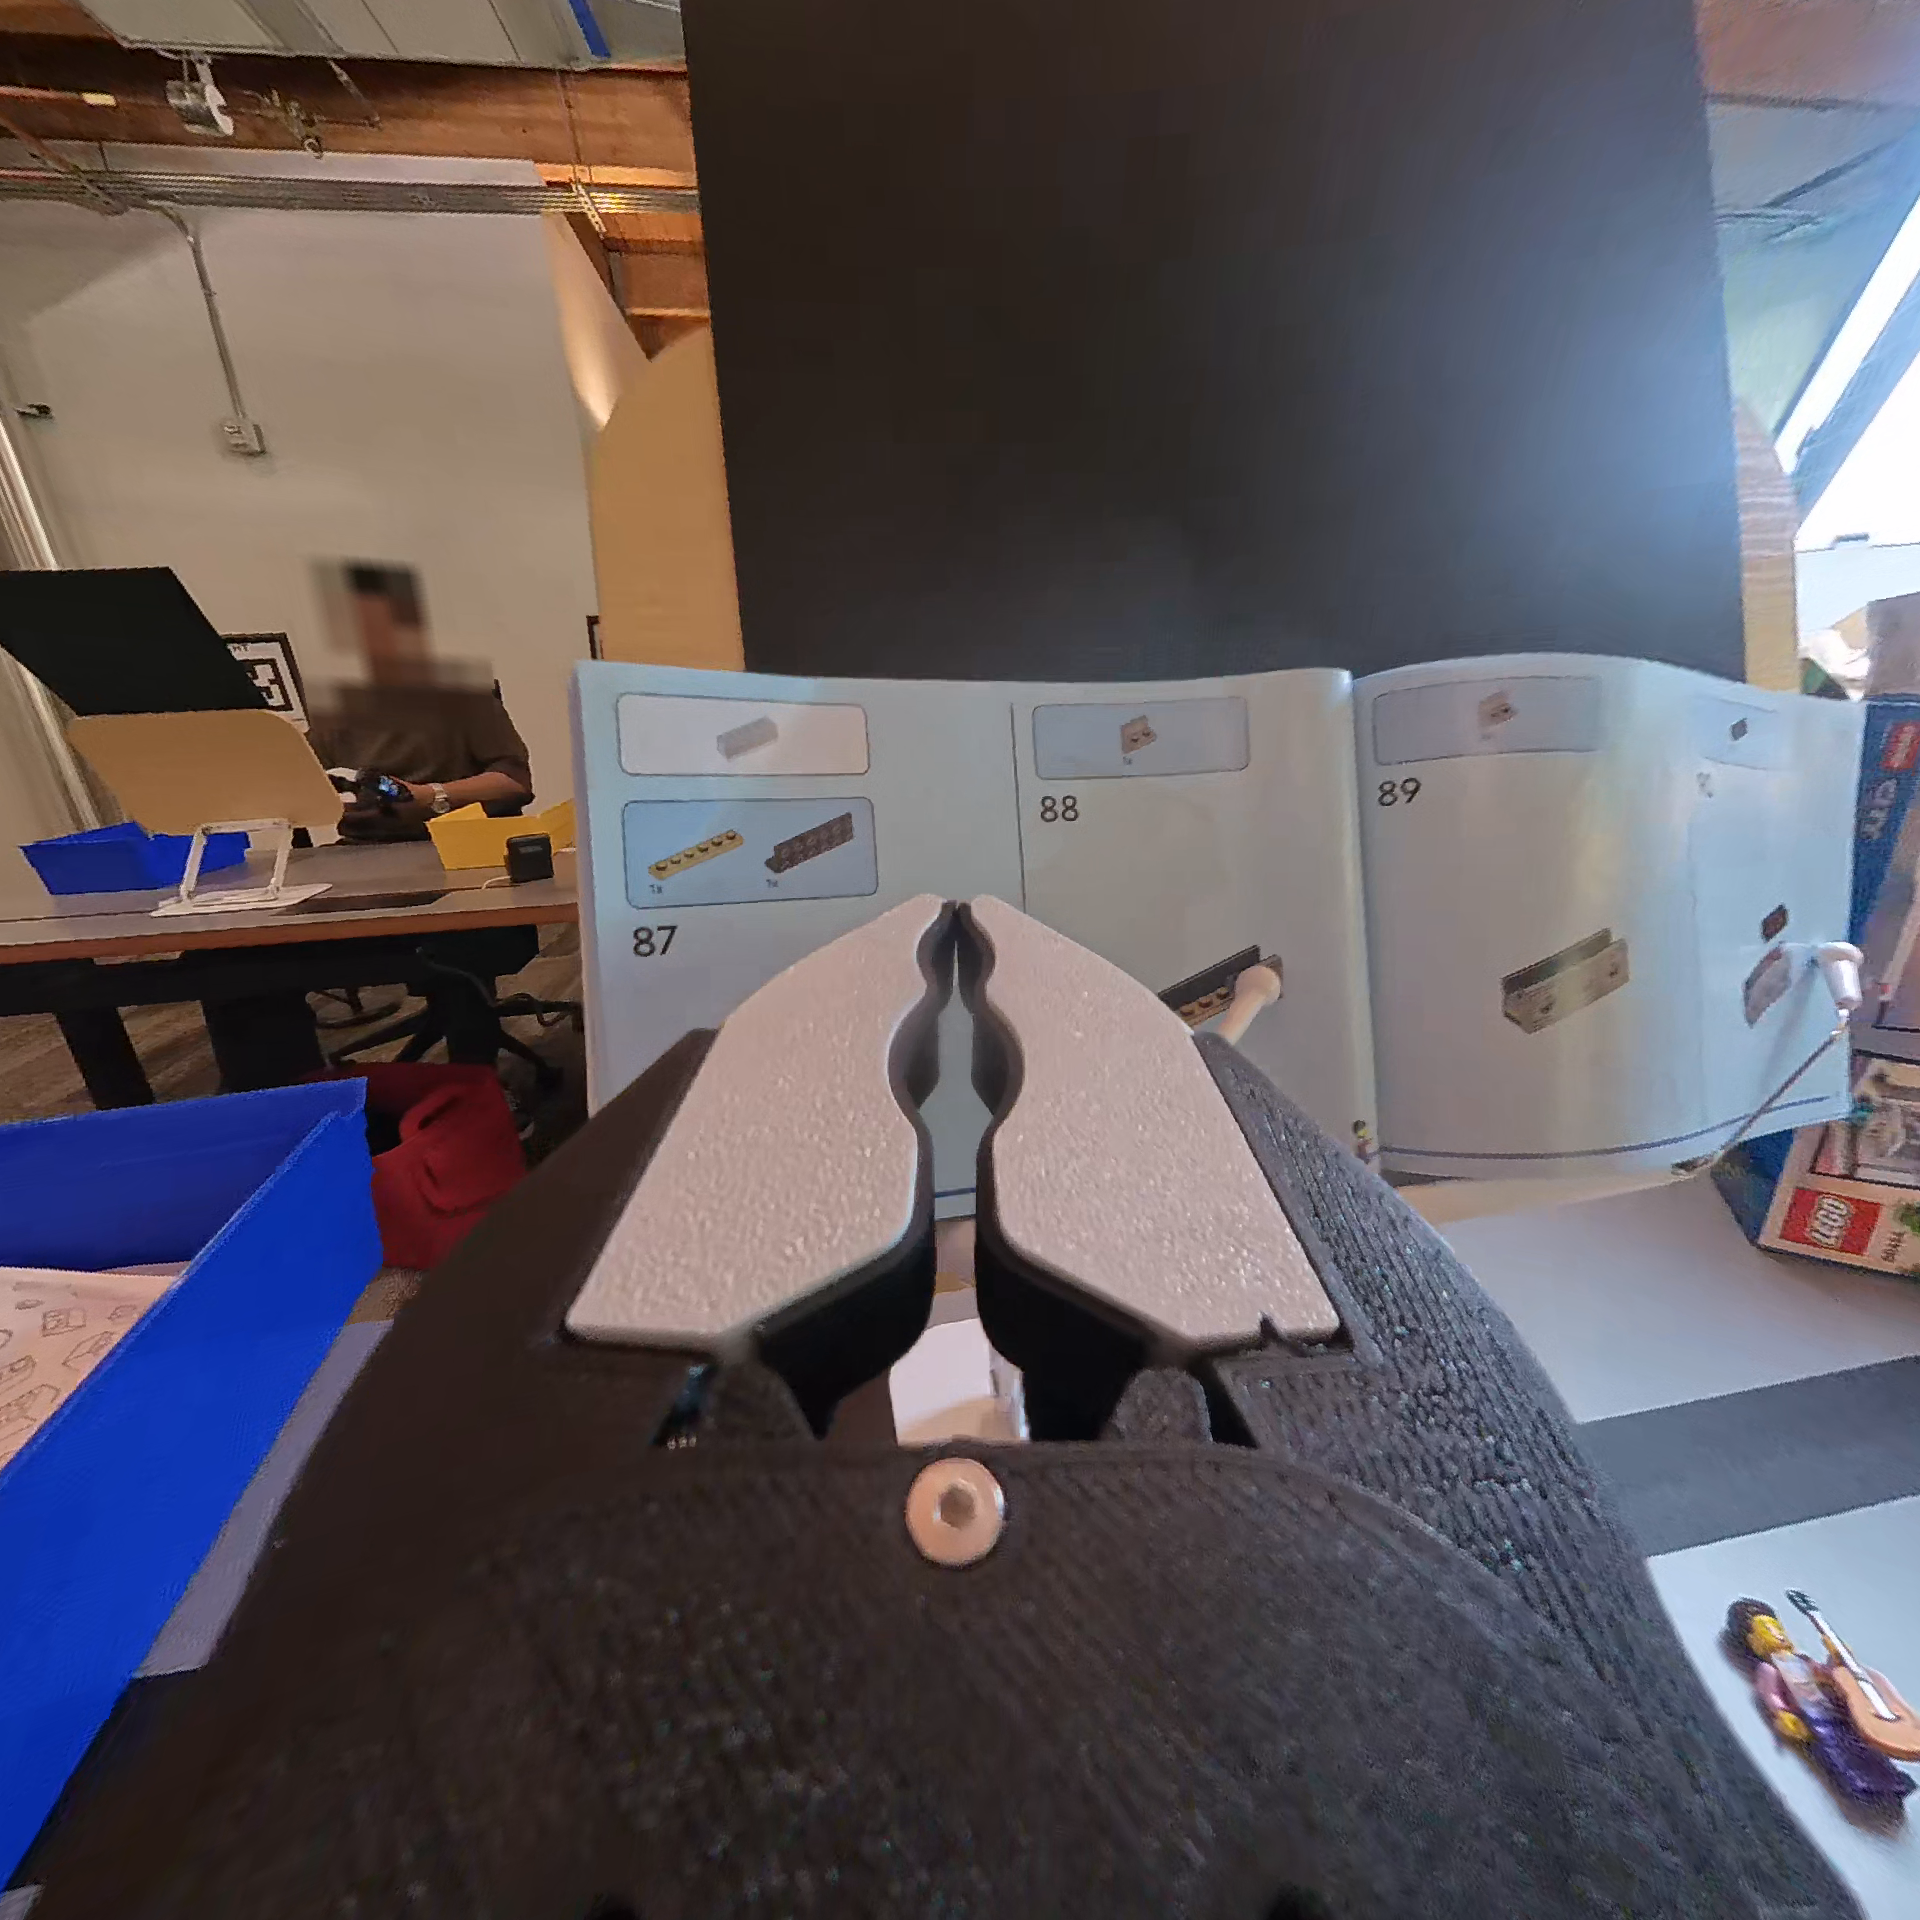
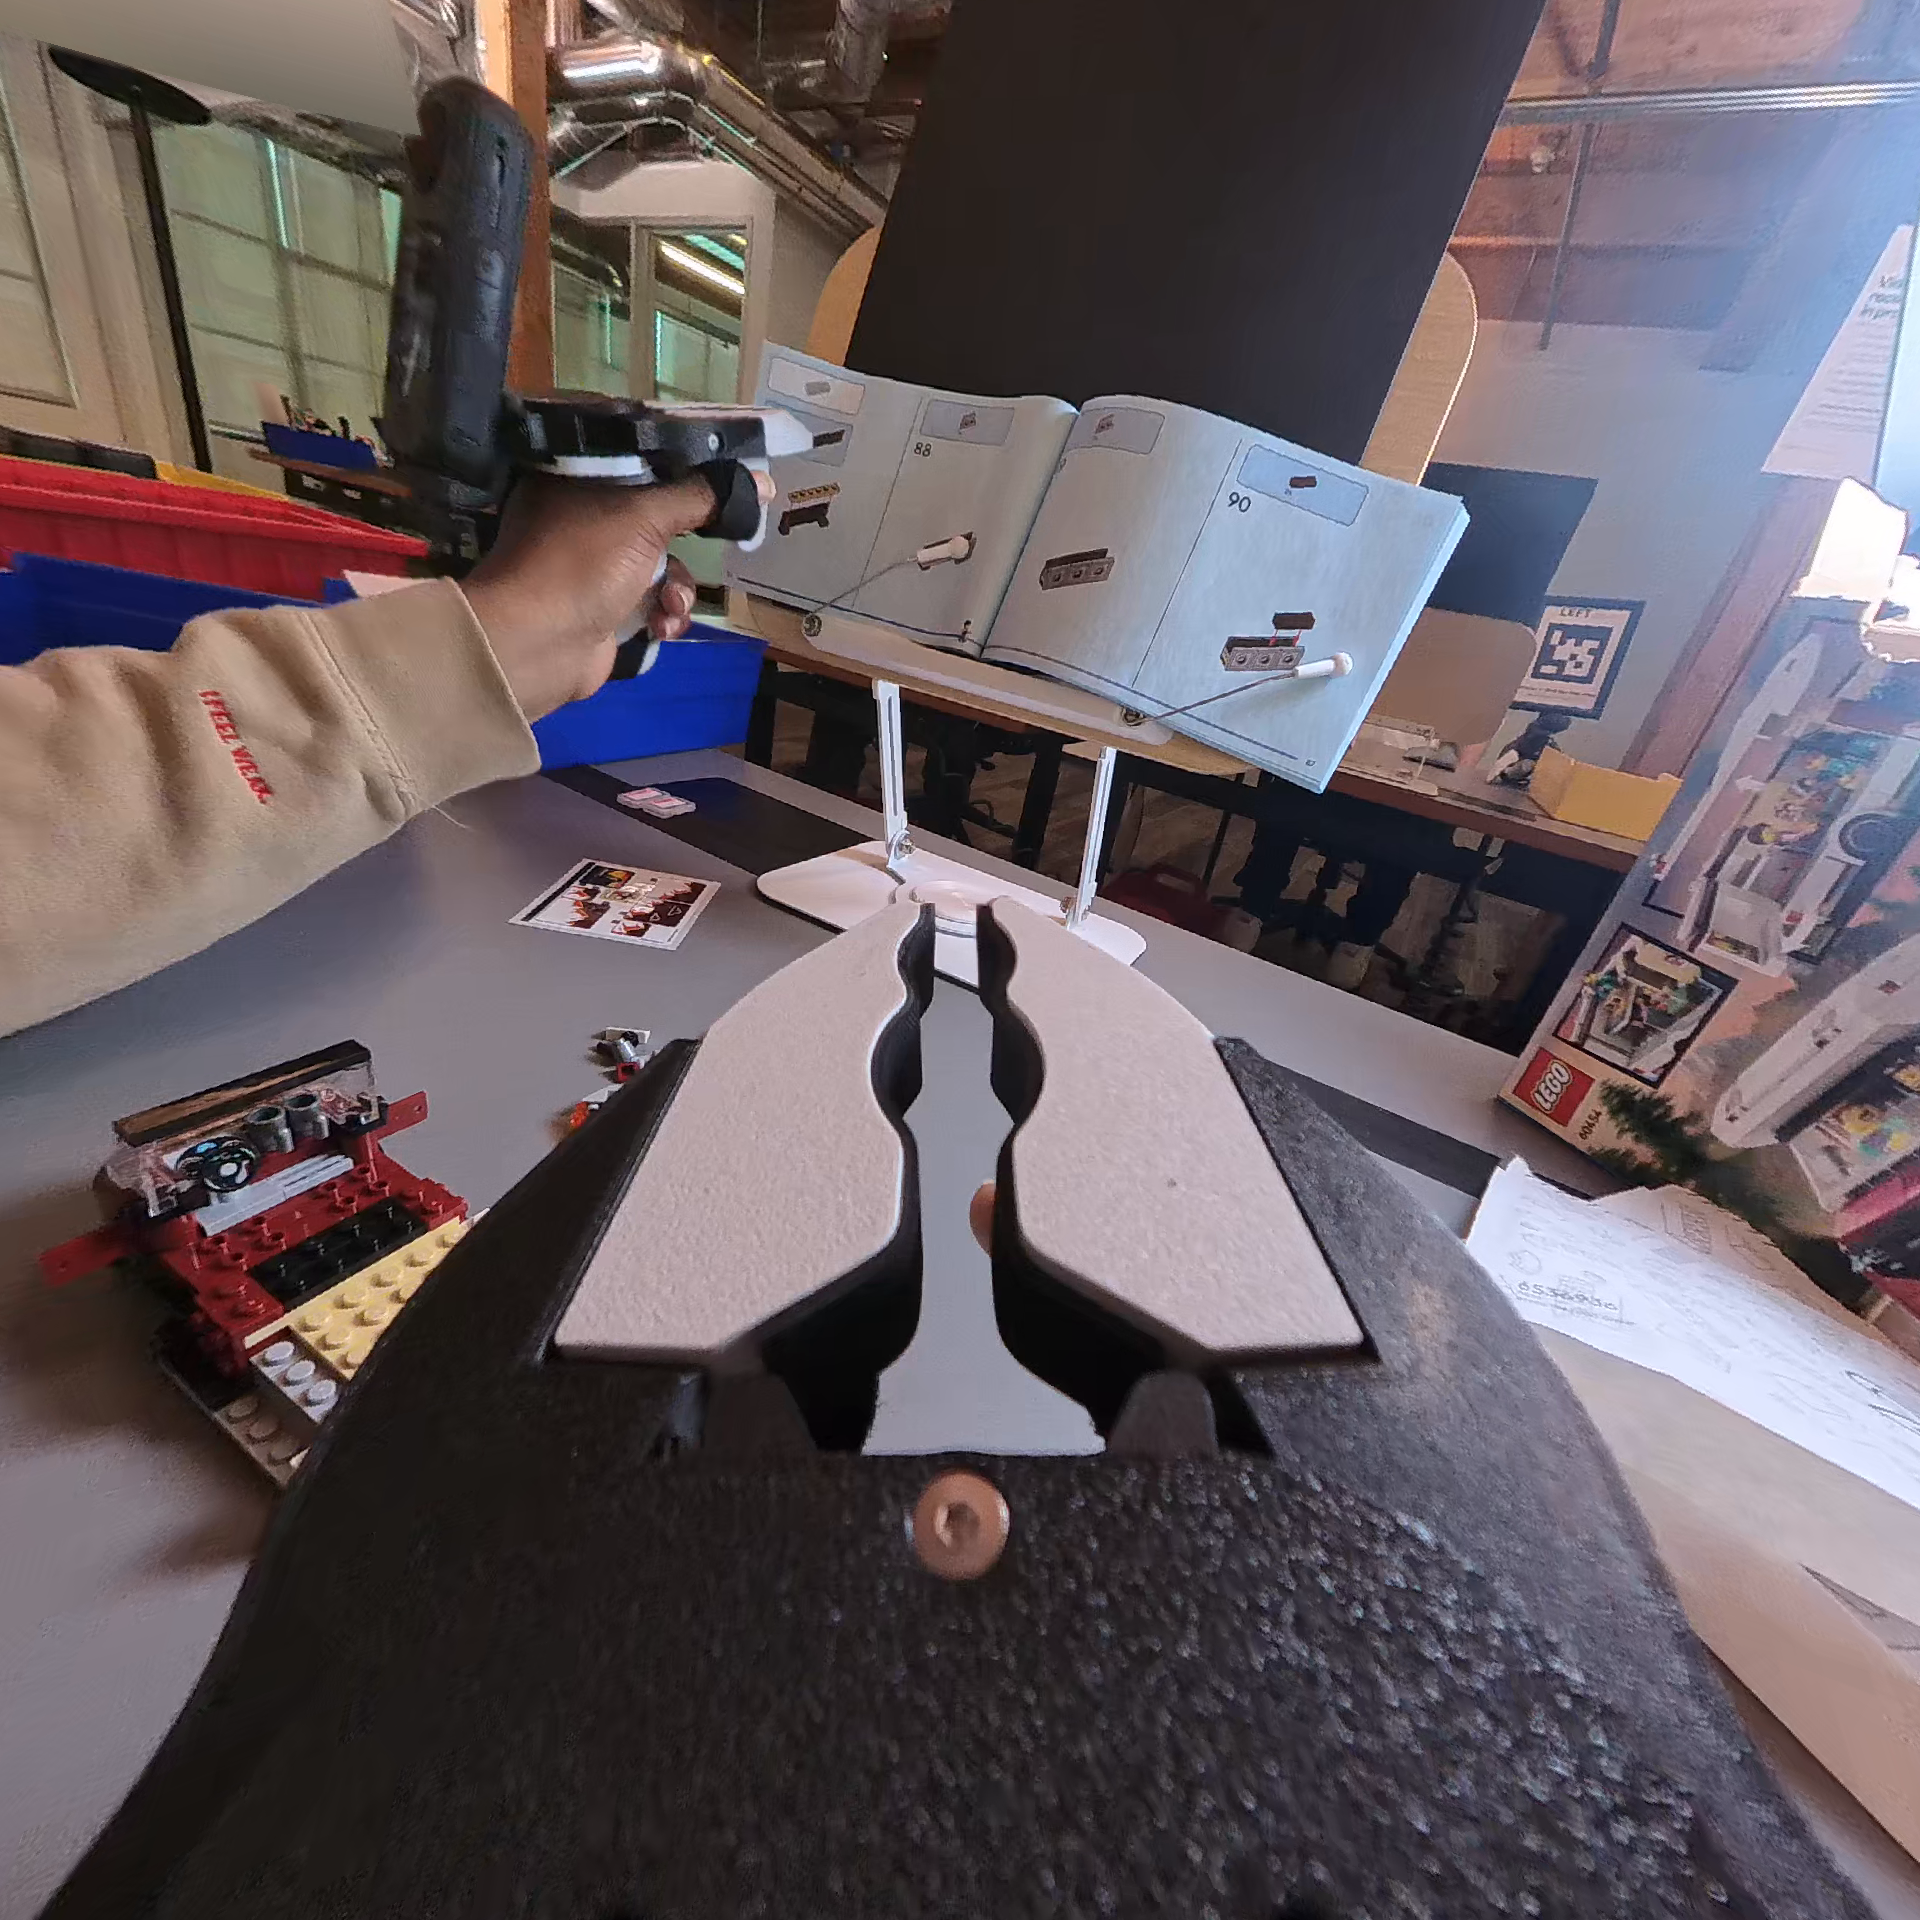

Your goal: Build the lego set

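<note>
My left gripper (image 1: pixel 956 916) is shut with its fingertips together and nothing between them. It is raised close in front of the left page of an open light-blue instruction booklet (image 1: pixel 1195 831). The right wrist view shows it (image 2: pixel 781 431) held by a hand in a beige sleeve at that page's left edge; I cannot tell whether it touches. The booklet (image 2: pixel 1091 540) rests on a white stand (image 2: pixel 935 894). My right gripper (image 2: pixel 958 916) is slightly open and empty, low over the grey table (image 2: pixel 416 987), pointing at the stand's base.
A part-built red, black and tan brick model (image 2: pixel 270 1216) lies at the left, with small loose parts (image 2: pixel 621 1044) and a sticker sheet (image 2: pixel 615 902). A toy box (image 2: pixel 1766 935) and white paper (image 2: pixel 1714 1320) are at the right. A blue bin (image 1: pixel 156 1299) and a minifigure (image 1: pixel 1808 1683) flank my left gripper. My hands' fingertips stand some 35 centimeters from each other.
</note>
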